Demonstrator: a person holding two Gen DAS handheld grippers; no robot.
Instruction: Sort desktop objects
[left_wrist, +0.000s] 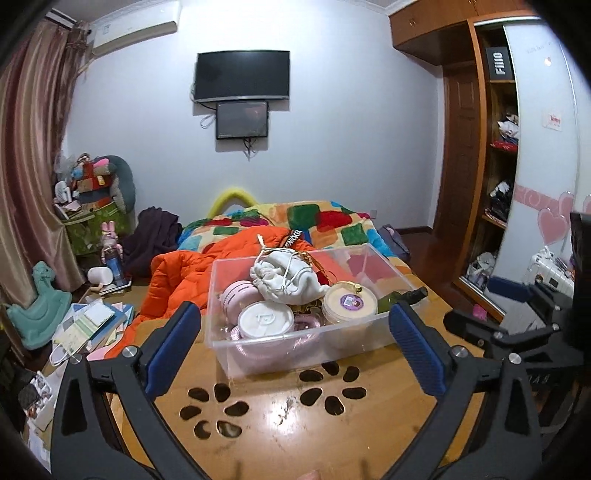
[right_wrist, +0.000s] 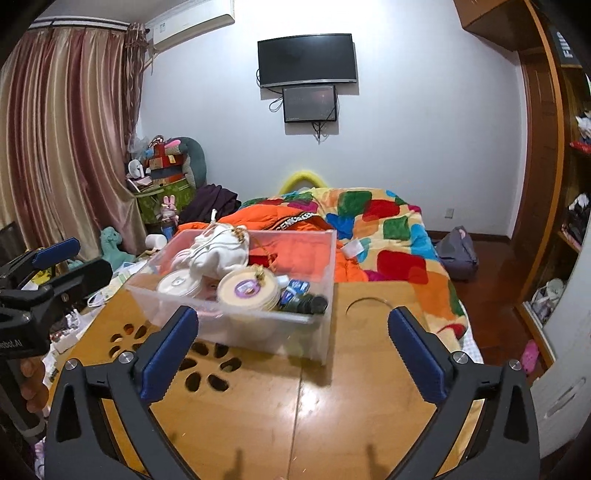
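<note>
**Both claws spread wide over the worktop, the clear bin full**

We see the bed (right_wrist: 388, 236) beyond everything, its patchwork blanket in bright squares and an orange quilt (left_wrist: 184, 273) bunched at the near end. In front of it stands the wooden worktop (right_wrist: 332, 406), with petal-shaped cut-outs and a round recess on its right side.

On the worktop's far half sits the clear plastic bin (left_wrist: 295, 354), and the task's things are all inside it. A white drawstring pouch (left_wrist: 288, 280) lies on top of the heap toward the back. Below it we make out a cream round tin (left_wrist: 349, 304) with a purple label, a white round lid (left_wrist: 265, 319) beside it, a pink jar (left_wrist: 240, 295) behind that lid, and a dark green bottle (left_wrist: 404, 297) lying on its side against the bin's right wall. In the right wrist view small blue packets (right_wrist: 297, 286) rest by the bottle.

Our left claw (left_wrist: 295, 347) is released, its blue-padded fingers (left_wrist: 173, 347) far apart; it holds nothing and hovers just short of the bin's near wall, which shows between them. Our right claw (right_wrist: 293, 350) is likewise spread wide and empty, above bare wood at the bin's near right corner. Neither claw touches anything.
</note>
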